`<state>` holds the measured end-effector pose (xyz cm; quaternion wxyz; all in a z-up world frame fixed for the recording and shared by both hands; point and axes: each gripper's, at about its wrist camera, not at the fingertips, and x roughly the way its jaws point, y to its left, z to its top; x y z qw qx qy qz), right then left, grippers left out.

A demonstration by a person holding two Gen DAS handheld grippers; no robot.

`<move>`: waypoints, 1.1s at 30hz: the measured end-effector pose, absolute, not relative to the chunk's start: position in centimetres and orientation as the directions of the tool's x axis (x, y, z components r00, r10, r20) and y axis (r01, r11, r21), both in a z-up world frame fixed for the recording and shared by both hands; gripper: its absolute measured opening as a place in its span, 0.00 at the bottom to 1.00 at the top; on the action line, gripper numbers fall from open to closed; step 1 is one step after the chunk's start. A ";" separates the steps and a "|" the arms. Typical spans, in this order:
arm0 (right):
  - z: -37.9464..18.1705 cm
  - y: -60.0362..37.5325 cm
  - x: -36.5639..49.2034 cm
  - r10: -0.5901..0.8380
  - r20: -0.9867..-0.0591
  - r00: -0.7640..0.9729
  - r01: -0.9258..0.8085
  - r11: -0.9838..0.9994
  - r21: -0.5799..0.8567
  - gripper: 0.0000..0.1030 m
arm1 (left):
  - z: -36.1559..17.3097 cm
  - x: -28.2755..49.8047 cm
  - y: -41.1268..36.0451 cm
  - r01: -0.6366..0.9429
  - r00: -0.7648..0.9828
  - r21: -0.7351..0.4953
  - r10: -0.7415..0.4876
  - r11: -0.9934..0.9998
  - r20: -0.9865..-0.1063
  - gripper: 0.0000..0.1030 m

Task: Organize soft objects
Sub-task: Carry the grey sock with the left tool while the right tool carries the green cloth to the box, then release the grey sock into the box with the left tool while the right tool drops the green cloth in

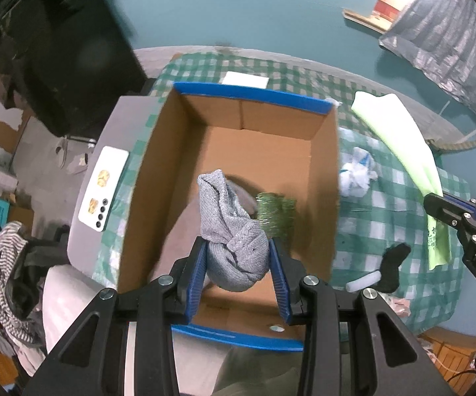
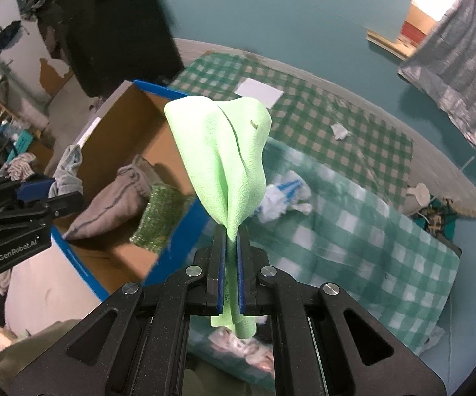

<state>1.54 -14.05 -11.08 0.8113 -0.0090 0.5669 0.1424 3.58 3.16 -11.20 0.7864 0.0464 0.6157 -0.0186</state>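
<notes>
Two claws each carry a soft item toward an open cardboard box [image 1: 158, 178] with blue edges, which sits on a tabletop [image 2: 353, 217] covered in green checked cloth. The step in hand looks like the drop-off. The left claw [image 1: 238, 264] is clenched partway on a bundled grey knit sock [image 1: 238, 241], its pads pressing both sides, and hangs over the box's near end at 6 o'clock. Inside the box lie a grey cloth pouch [image 2: 105, 208] and a glittery green piece [image 2: 158, 221]. The right claw [image 2: 231, 257] is pinched tight on a light green cloth [image 2: 224, 151], held over the tabletop just outside the box's wall, at 3 o'clock from the box. Next, the left claw probably needs to release the sock, and the right must swing over the box before releasing. A crumpled white and blue wad [image 1: 356, 171] and a black sock [image 1: 393, 264] lie on the tabletop, not yet packed.
</notes>
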 end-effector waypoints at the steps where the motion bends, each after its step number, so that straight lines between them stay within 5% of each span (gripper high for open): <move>1: -11.1 -13.6 1.7 0.223 -0.922 0.316 -0.250 0.957 0.146 0.05 | -11.2 3.5 3.5 0.082 0.241 0.051 0.030 0.995 -0.970 0.36; 29: -14.0 -4.4 5.5 0.266 -0.933 0.241 -0.335 0.925 0.177 0.05 | -14.1 5.5 8.7 0.060 0.191 0.046 0.033 0.997 -0.981 0.38; 33: -14.1 -4.4 5.6 0.257 -0.937 0.238 -0.318 0.932 0.175 0.22 | -14.6 5.6 8.4 0.072 0.173 0.055 0.042 0.996 -0.984 0.44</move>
